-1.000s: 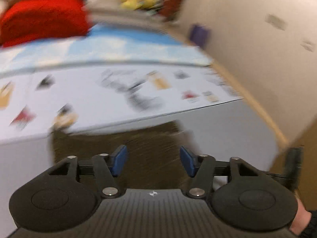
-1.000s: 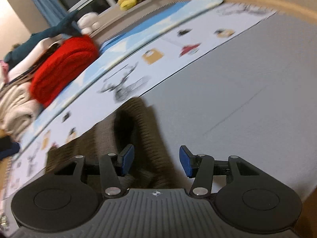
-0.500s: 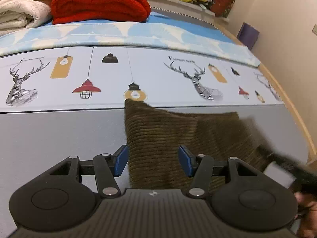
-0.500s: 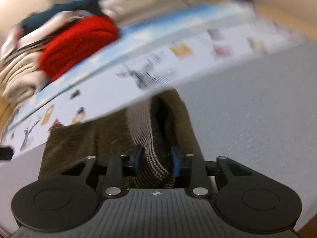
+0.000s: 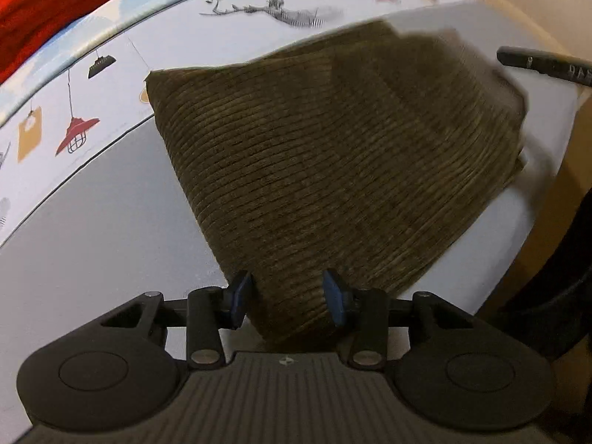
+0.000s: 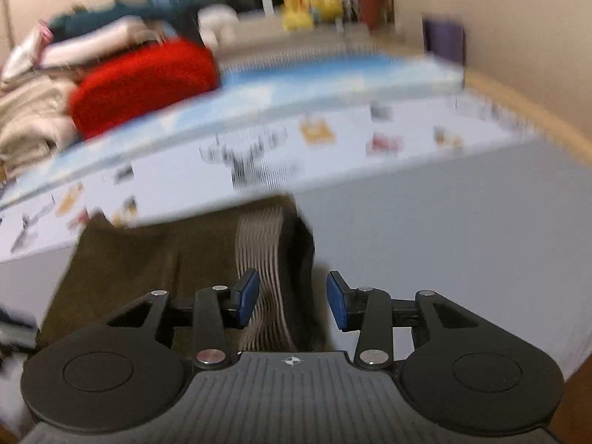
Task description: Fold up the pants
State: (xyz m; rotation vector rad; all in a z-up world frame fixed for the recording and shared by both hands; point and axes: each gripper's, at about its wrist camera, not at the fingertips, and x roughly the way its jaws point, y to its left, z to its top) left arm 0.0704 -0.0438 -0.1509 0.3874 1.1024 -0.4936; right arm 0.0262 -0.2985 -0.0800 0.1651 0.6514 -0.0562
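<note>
The brown corduroy pants (image 5: 333, 155) lie folded on the grey sheet (image 5: 92, 222). My left gripper (image 5: 286, 298) is partly open, its blue pads on either side of the pants' near corner, not pinching it. In the right wrist view the pants (image 6: 155, 259) show a striped waistband (image 6: 259, 259) running between the pads of my right gripper (image 6: 292, 301), which is open. The right gripper's black body shows at the far right of the left wrist view (image 5: 544, 63).
A printed sheet with deer and lamps (image 5: 259, 11) lies beyond the pants. A red blanket (image 6: 144, 85) and pale folded bedding (image 6: 29, 122) are stacked at the back. A wooden bed edge (image 6: 518, 103) and a beige wall (image 6: 518, 18) are on the right.
My right gripper was shut on the waistband half a second ago and has opened. My left gripper has moved down and forward so the pants' corner sits between its pads.
</note>
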